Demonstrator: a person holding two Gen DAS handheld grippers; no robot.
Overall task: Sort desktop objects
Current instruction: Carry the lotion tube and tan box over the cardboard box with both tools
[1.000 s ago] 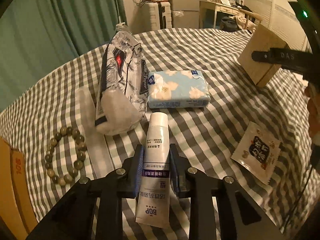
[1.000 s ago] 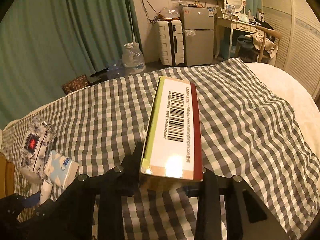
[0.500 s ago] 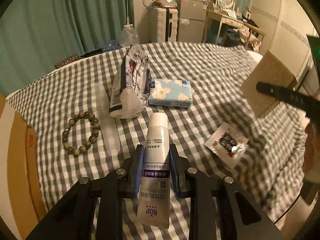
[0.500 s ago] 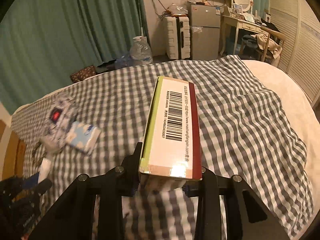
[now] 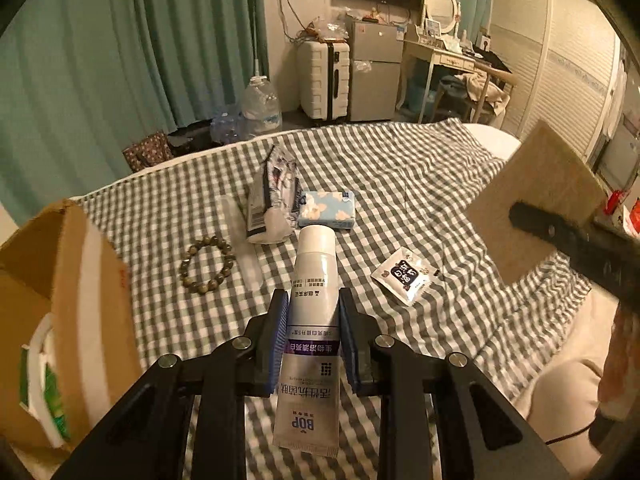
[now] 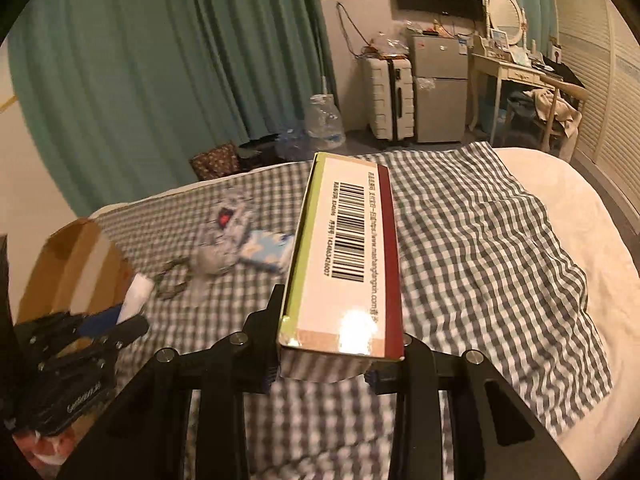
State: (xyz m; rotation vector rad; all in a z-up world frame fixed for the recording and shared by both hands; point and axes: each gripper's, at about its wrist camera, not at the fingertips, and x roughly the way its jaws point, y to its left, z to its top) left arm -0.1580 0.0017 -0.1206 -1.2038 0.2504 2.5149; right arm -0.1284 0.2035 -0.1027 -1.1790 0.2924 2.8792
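- Since a second ago both my grippers have come up off the checked cloth (image 5: 420,184): the things on it look smaller and farther, and the cardboard box (image 5: 76,280) now shows its open flap at 9 o'clock in the left wrist view.
- My left gripper (image 5: 313,320) is clamped on the white tube (image 5: 314,304), blue pads pressing both its sides, cap pointing away at 12 o'clock, crimped flat end toward me.
- My right gripper (image 6: 340,344) is clamped on the long carton (image 6: 348,252), barcode face up, glossy with a glare spot, green and dark red long edges.
- Left behind on the cloth at 12 o'clock: a crinkled plastic pouch (image 5: 270,200), touching a soft blue floral tissue pack (image 5: 326,210); a round bead bracelet (image 5: 206,264) at 10 o'clock beside a pale translucent strip (image 5: 244,252); a flat printed sachet (image 5: 404,276) at 2 o'clock, alone.
- The cloth's far edge ends before the curtain (image 5: 120,60); its right edge gives way to plain white bedding (image 6: 580,240).
- Open checked cloth lies at 1 to 3 o'clock in the right wrist view.
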